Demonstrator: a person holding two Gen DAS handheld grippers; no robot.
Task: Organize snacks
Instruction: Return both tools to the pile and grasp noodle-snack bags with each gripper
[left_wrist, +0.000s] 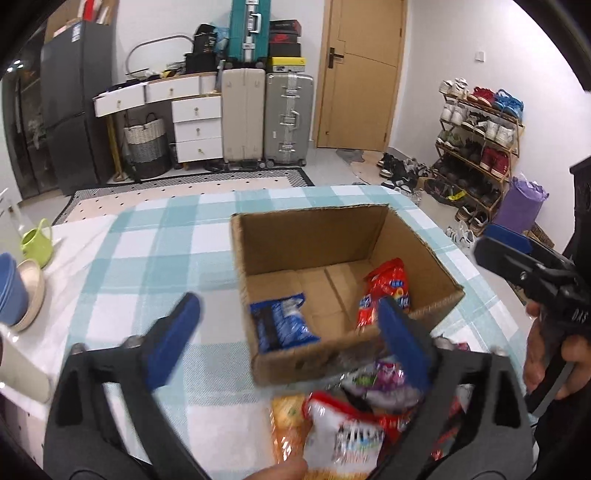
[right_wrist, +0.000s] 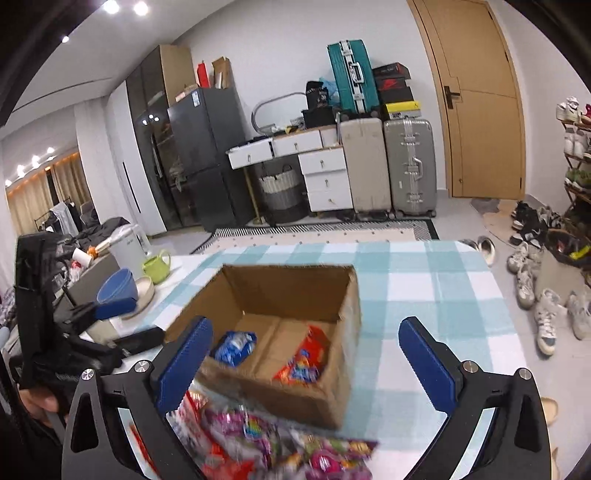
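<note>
An open cardboard box (left_wrist: 413, 236) stands on the checked tablecloth; it also shows in the right wrist view (right_wrist: 332, 395). Inside lie a blue snack bag (left_wrist: 282, 326) (right_wrist: 235, 346) and a red snack bag (left_wrist: 386, 291) (right_wrist: 304, 362). A pile of loose snack bags (left_wrist: 351, 424) (right_wrist: 280, 443) lies in front of the box. My left gripper (left_wrist: 291, 339) is open and empty, above the box's near wall and the pile. My right gripper (right_wrist: 306, 360) is open and empty, above the pile and the box; it shows at the right edge of the left wrist view (left_wrist: 506, 243).
Blue and beige bowls (left_wrist: 14, 291) and a green watering can (left_wrist: 37, 242) stand on the table's left side. Suitcases (left_wrist: 266, 118), a drawer unit and a fridge line the far wall. A shoe rack (left_wrist: 476, 147) and loose shoes are on the right.
</note>
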